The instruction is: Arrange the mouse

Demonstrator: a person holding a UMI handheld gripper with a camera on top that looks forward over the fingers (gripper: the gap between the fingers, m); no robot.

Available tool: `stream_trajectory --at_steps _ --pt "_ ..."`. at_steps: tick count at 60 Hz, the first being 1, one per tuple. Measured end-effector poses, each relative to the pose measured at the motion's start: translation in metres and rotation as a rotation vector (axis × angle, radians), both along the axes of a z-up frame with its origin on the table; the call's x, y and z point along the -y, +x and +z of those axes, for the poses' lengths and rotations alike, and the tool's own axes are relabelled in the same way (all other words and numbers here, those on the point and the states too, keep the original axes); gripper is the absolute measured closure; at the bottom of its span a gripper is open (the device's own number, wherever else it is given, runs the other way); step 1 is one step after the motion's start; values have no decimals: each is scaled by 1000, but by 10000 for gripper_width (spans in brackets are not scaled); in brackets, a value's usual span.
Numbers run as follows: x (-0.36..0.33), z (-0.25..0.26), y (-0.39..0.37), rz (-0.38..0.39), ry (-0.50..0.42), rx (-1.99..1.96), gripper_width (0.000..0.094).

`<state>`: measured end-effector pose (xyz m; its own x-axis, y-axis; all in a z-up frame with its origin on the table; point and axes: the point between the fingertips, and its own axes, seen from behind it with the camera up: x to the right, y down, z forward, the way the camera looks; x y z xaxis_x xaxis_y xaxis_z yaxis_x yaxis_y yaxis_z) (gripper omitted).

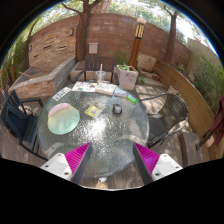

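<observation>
A round glass table (pixel 100 135) stands ahead of my gripper (pixel 112 152). A small dark object that looks like the mouse (pixel 117 108) lies past the table's middle, well beyond the fingers. A round pale green mat (pixel 63 119) lies on the left part of the table. A small yellowish item (pixel 92 111) sits between the mat and the mouse. My fingers with their magenta pads (pixel 78 158) are wide apart above the near part of the glass, with nothing between them.
Papers (pixel 103 89) and another dark item (pixel 132 99) lie at the table's far side. Dark chairs stand at the left (pixel 18 115) and right (pixel 172 108). A square planter (pixel 126 75), a wooden bench (pixel 188 98) and a brick wall (pixel 110 35) lie beyond.
</observation>
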<state>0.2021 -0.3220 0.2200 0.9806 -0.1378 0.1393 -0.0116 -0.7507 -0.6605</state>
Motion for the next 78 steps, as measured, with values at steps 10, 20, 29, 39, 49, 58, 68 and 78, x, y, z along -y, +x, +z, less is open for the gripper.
stream_trajectory --at_steps 10,20,29,39,49,58,68,78 --pt "-80 -75 46 -5 9 -35 80" --pt "-185 -133 88 11 87 -49 77" --pt "-270 -177 107 41 132 -70 84" --pt "-333 -211 112 73 150 -78 113" --pt "-356 -234 116 36 139 -106 351" --pt "-362 -235 114 39 162 -92 497" --pt "-356 -219 127 1 180 -15 569" --pt "-350 -109 111 -47 349 8 569"
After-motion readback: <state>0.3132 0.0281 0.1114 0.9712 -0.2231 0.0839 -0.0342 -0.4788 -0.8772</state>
